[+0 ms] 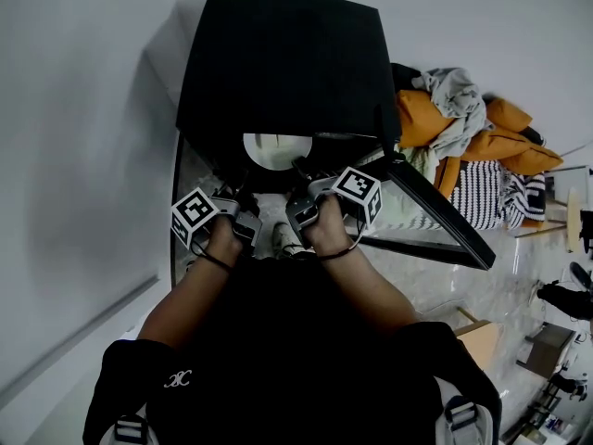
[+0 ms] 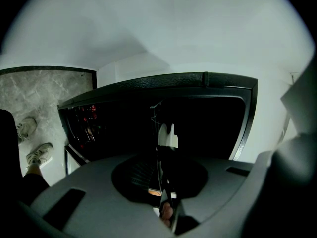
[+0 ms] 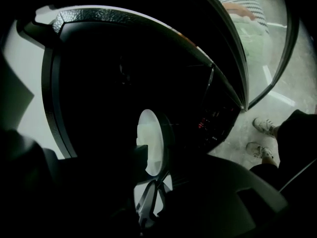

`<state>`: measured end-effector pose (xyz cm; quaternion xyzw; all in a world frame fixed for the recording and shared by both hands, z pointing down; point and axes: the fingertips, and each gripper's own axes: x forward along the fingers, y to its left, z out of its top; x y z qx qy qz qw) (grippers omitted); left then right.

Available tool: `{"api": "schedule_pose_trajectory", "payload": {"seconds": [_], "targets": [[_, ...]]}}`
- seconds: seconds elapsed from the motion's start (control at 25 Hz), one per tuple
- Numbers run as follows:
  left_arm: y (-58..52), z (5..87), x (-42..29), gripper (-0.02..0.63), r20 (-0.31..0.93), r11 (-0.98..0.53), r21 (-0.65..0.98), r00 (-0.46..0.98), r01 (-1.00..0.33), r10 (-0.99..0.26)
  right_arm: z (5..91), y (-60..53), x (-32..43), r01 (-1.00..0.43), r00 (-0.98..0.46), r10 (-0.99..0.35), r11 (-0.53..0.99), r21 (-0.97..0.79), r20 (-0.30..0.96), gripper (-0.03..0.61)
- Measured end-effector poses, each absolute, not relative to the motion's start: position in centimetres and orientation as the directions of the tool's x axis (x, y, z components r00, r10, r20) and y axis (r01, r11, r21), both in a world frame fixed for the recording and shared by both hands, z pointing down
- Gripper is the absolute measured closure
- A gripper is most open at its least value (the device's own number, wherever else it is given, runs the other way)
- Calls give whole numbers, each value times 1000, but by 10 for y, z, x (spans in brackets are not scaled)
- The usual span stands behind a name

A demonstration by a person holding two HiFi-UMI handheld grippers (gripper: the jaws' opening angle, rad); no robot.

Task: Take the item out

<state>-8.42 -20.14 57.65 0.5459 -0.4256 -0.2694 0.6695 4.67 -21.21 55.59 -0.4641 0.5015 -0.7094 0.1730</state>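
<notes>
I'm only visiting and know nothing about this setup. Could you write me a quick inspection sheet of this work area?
Surface: grey marbled floor.
Job's things: black oven with its door swung open; a white plate sits inside.
Clutter: clothes and orange cushions heaped at the right.
Grippers: both are at the oven's mouth. The left gripper has its fingers together. The right gripper seems to have its fingers apart in front of the plate.
Cables: nothing seen.
Surroundings: white wall; the person's shoes on the floor.
</notes>
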Motion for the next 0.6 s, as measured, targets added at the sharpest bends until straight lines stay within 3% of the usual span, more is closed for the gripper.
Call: {"api": "schedule_pose_trajectory", "payload": {"seconds": [0.44,0.6], "targets": [[-197,575,-83,568,277,261,960,494,-103,-824,560,-214,42,-221,-505,-664,-519,-826,552,468],[-196,575,-83,568,279,263,959,497,-103,-822,565,-213,41,-216,-504,-652,-540,-814,566,522]]}}
